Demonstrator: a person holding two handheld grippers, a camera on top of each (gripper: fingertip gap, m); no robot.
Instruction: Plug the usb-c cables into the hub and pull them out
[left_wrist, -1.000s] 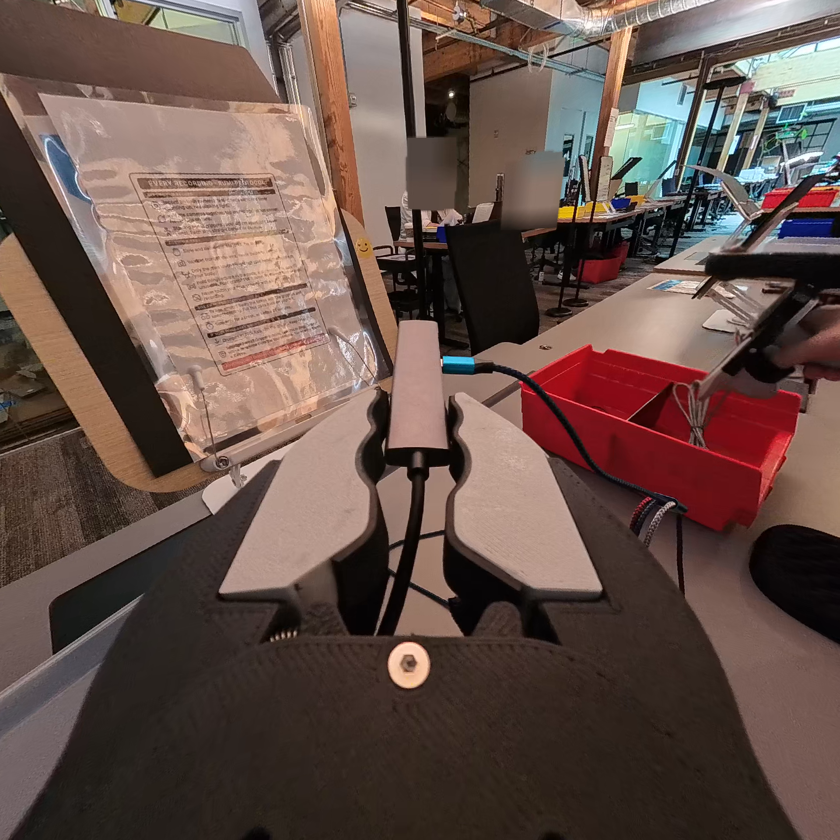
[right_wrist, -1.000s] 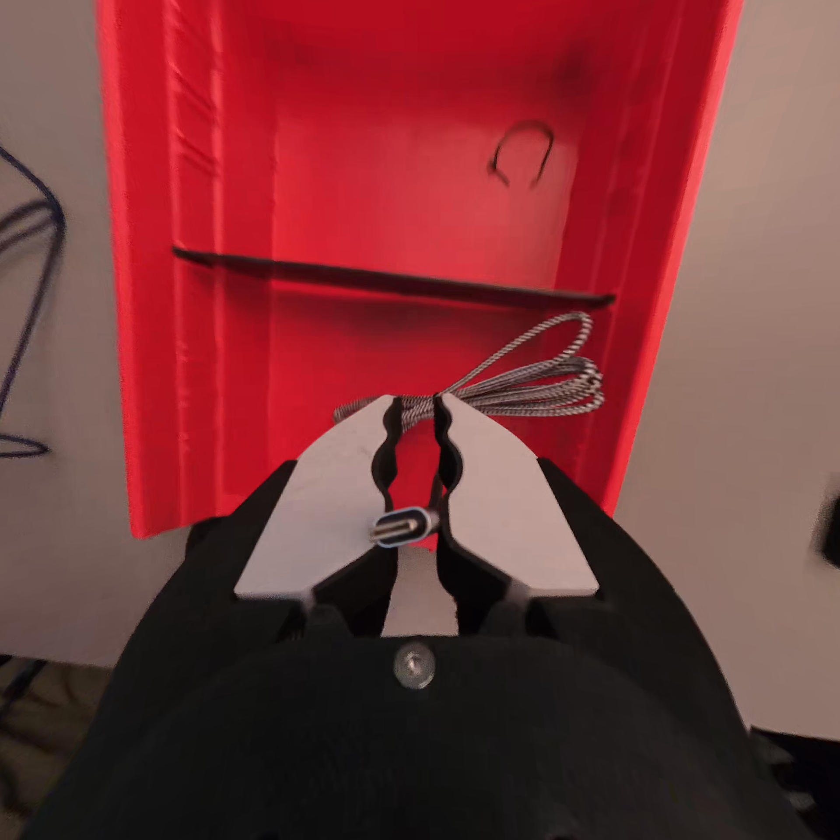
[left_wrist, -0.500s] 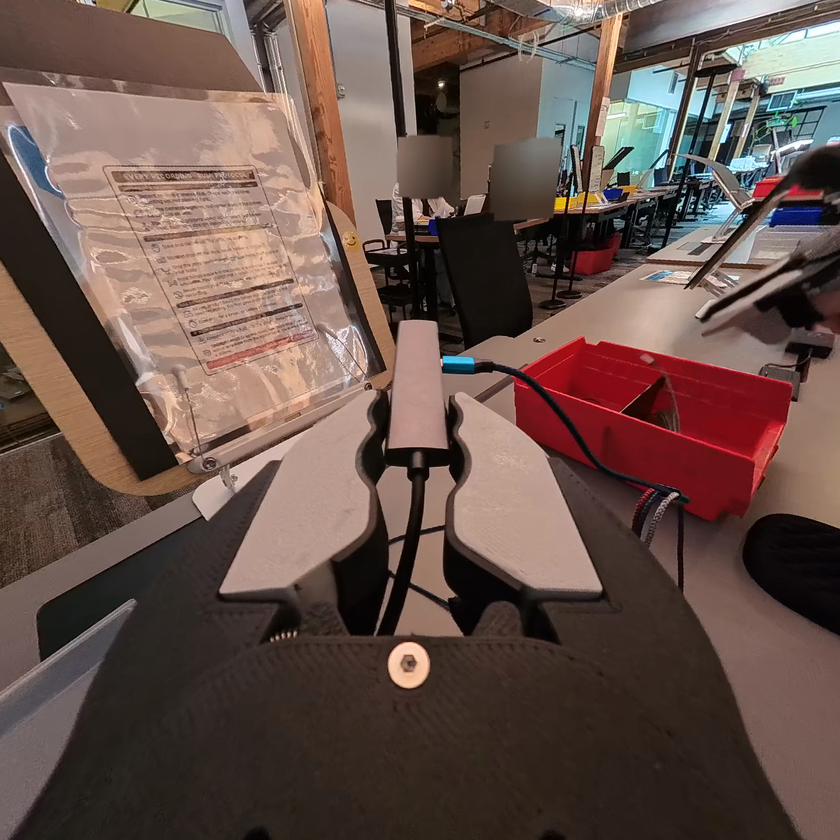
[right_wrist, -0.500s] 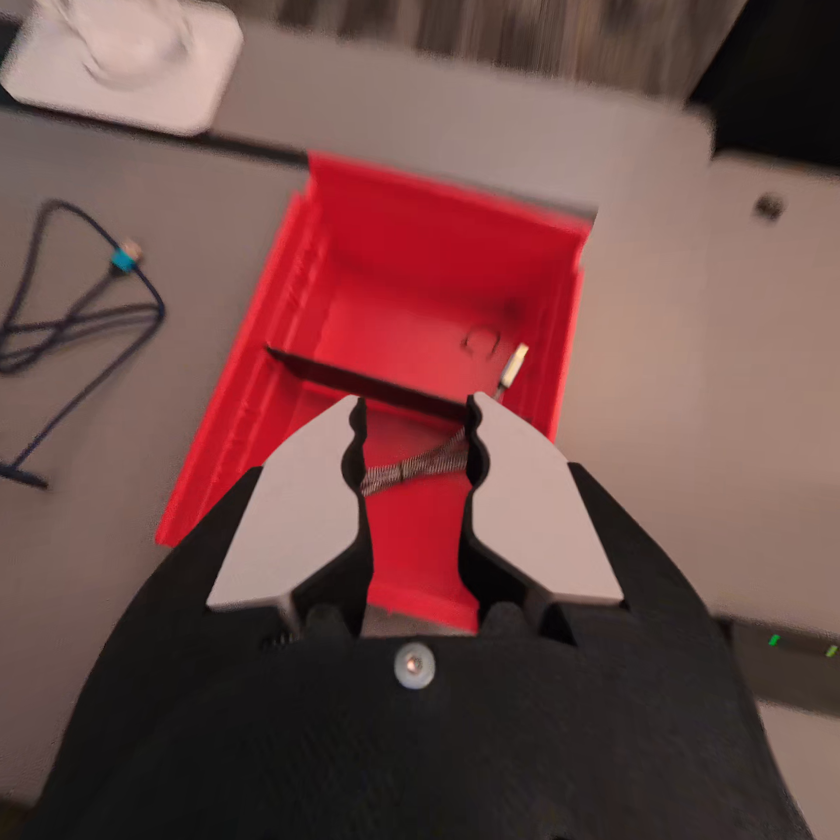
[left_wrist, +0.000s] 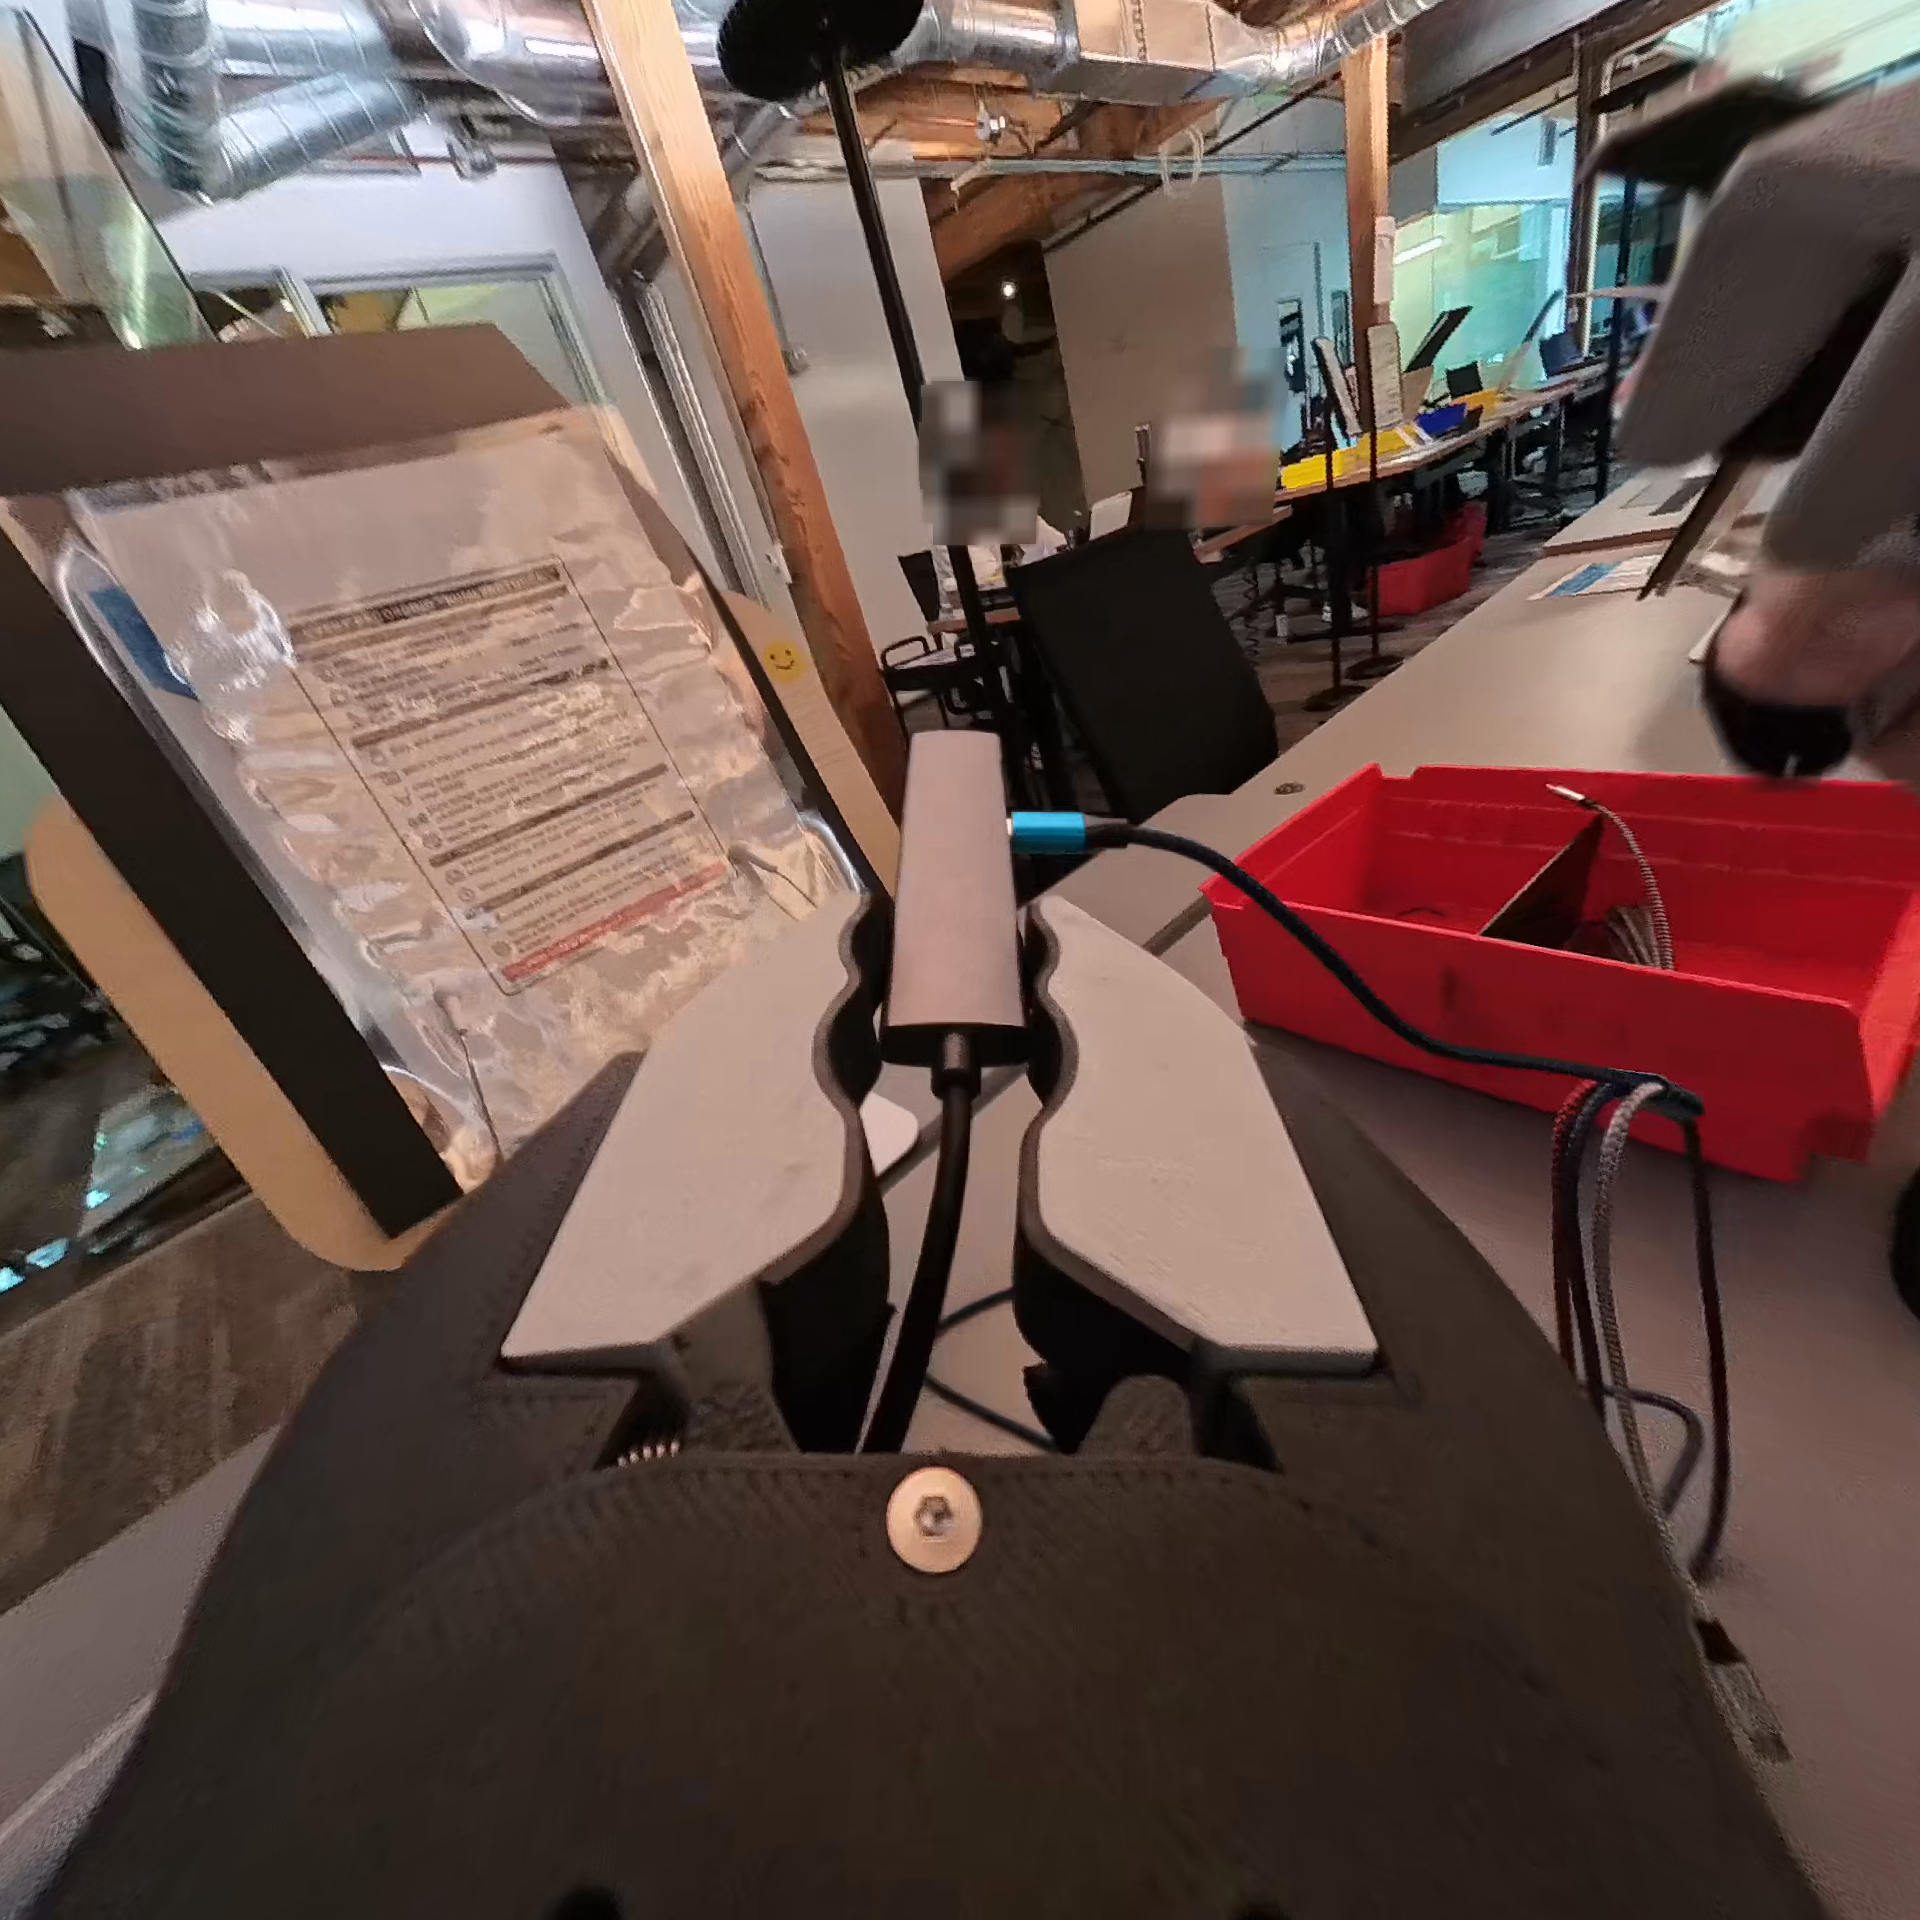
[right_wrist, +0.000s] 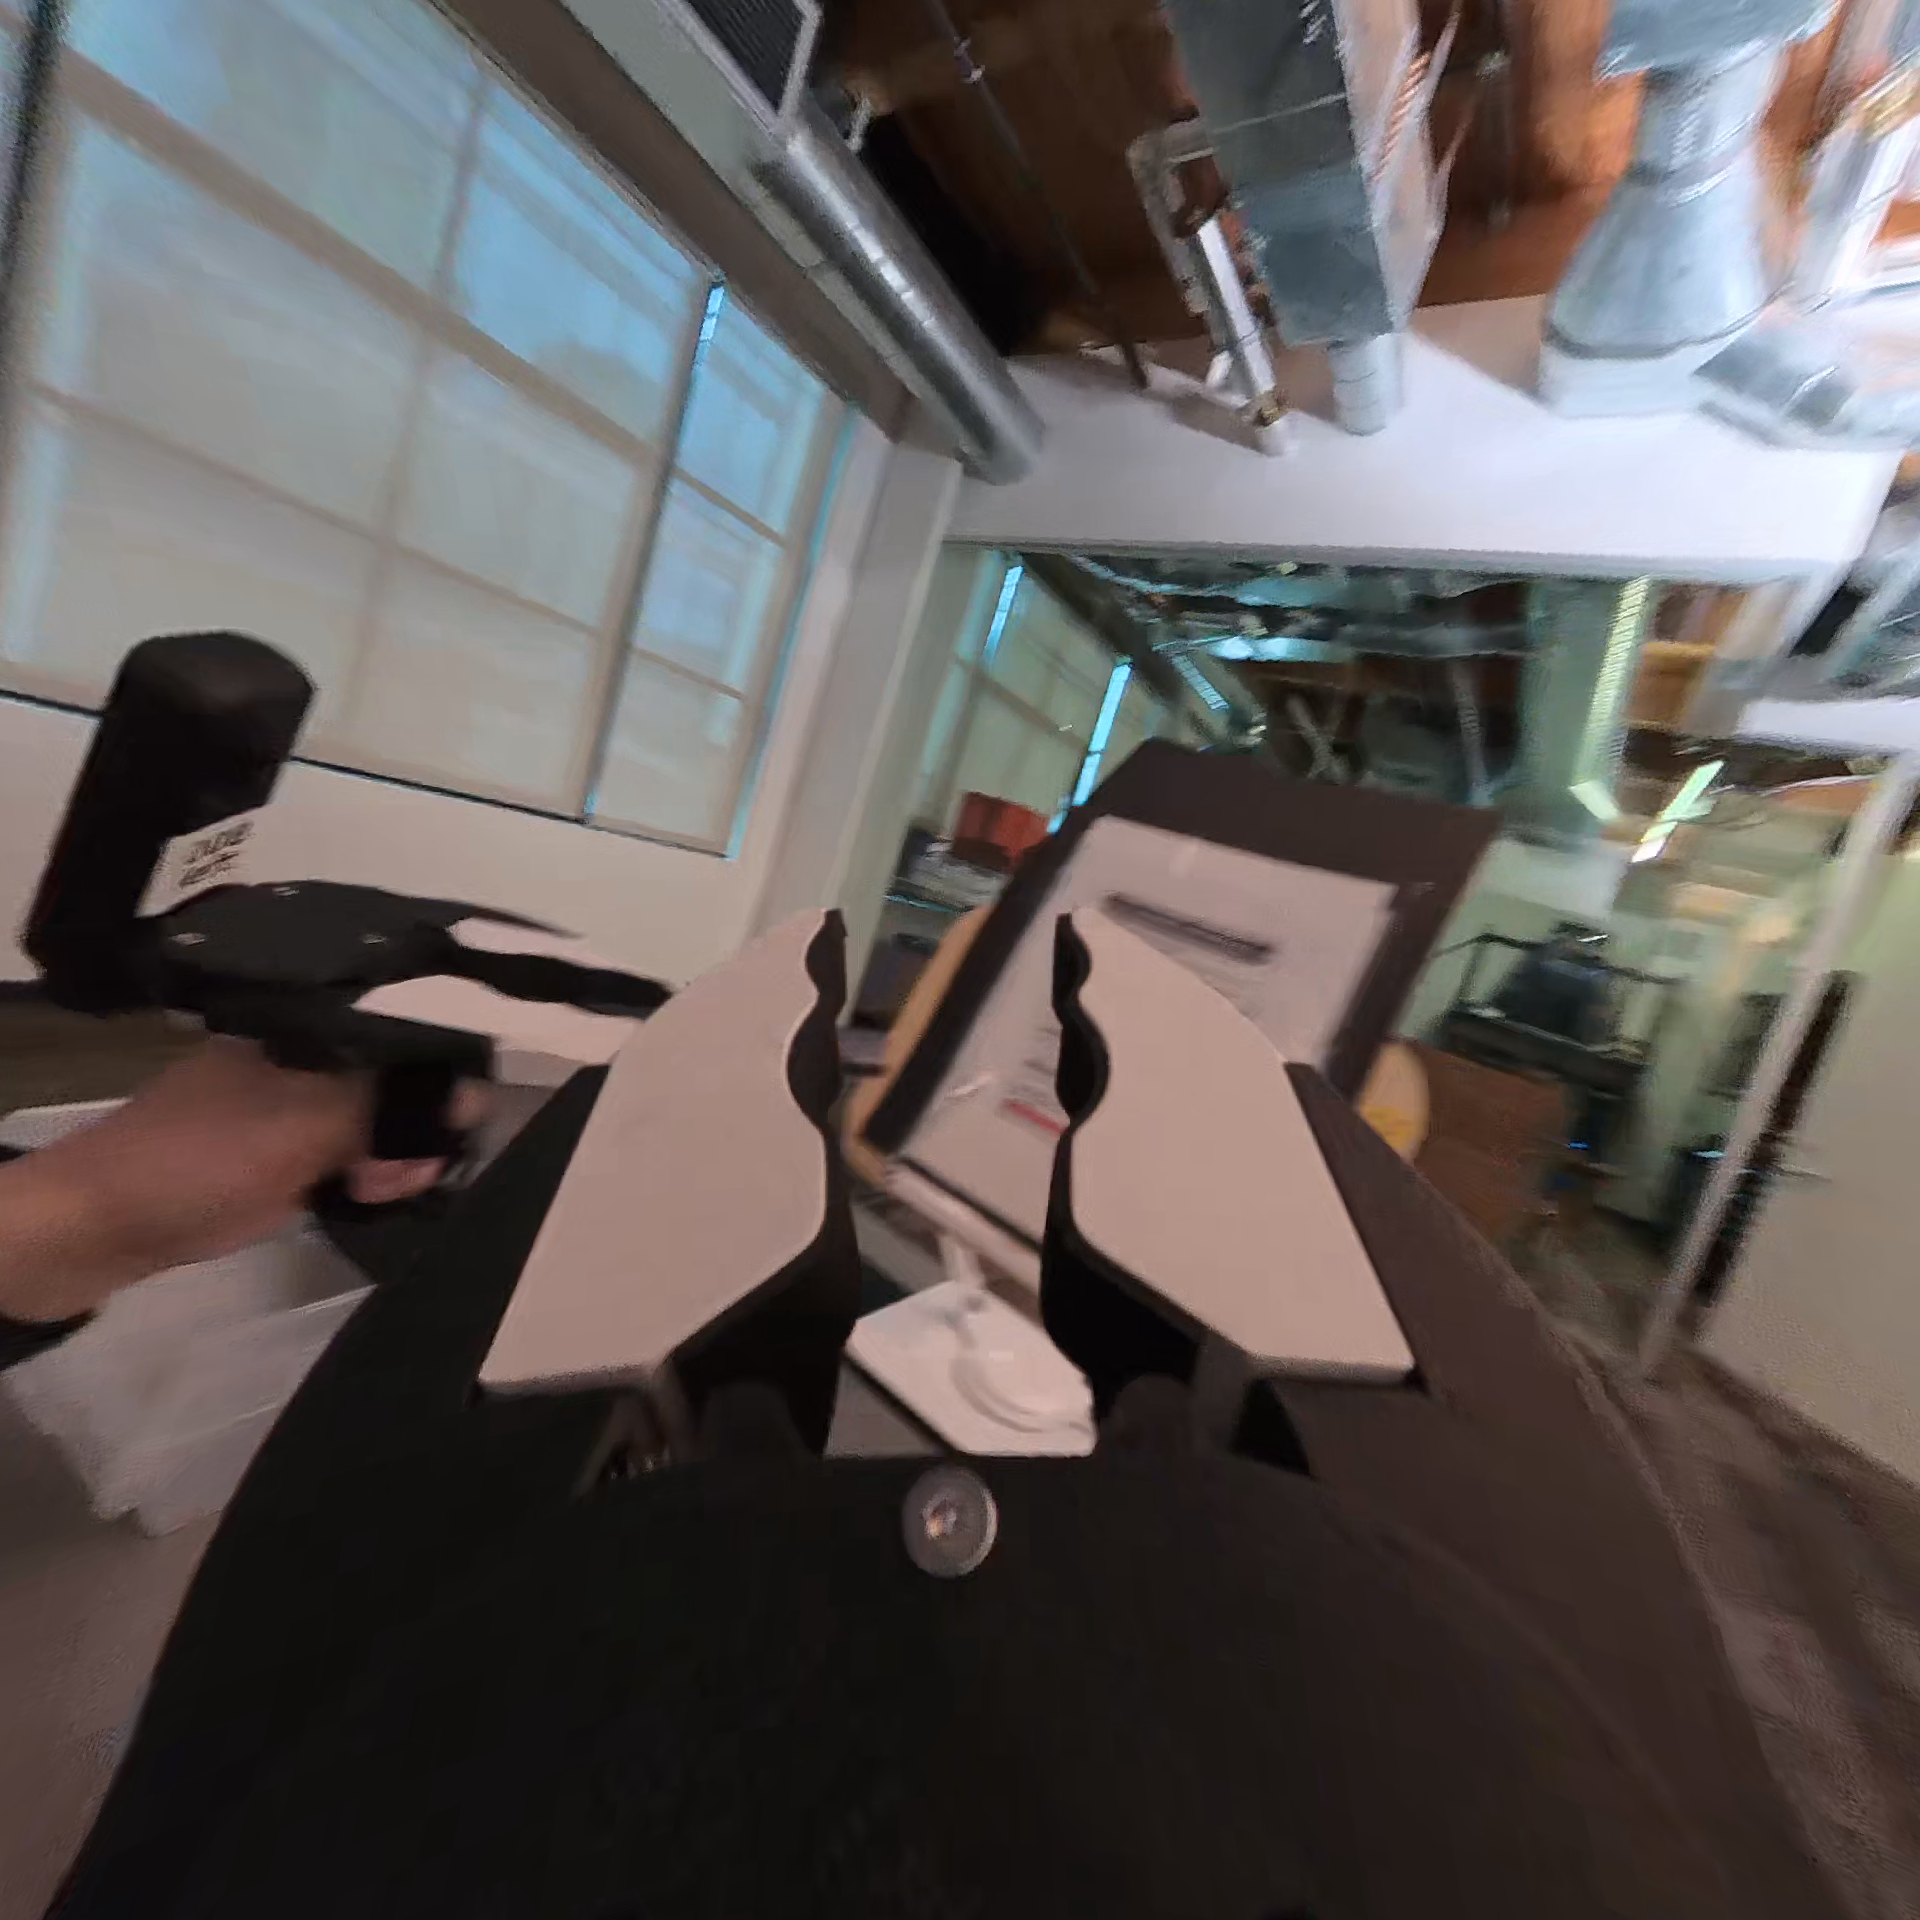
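The left tongs (left_wrist: 951, 997) clench the grey hub (left_wrist: 951, 883) above the table (left_wrist: 1455, 675), steadying it so the blue-tipped cable (left_wrist: 1049, 833) stays plugged. The right tongs (right_wrist: 943, 940) gape empty; a braided cable (left_wrist: 1636, 883) lies in the red bin (left_wrist: 1558, 997).

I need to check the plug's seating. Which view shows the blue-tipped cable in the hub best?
The left wrist view: the blue-tipped cable sits in the side of the hub, which the left gripper clamps. The right wrist view, blurred and aimed upward, shows neither.
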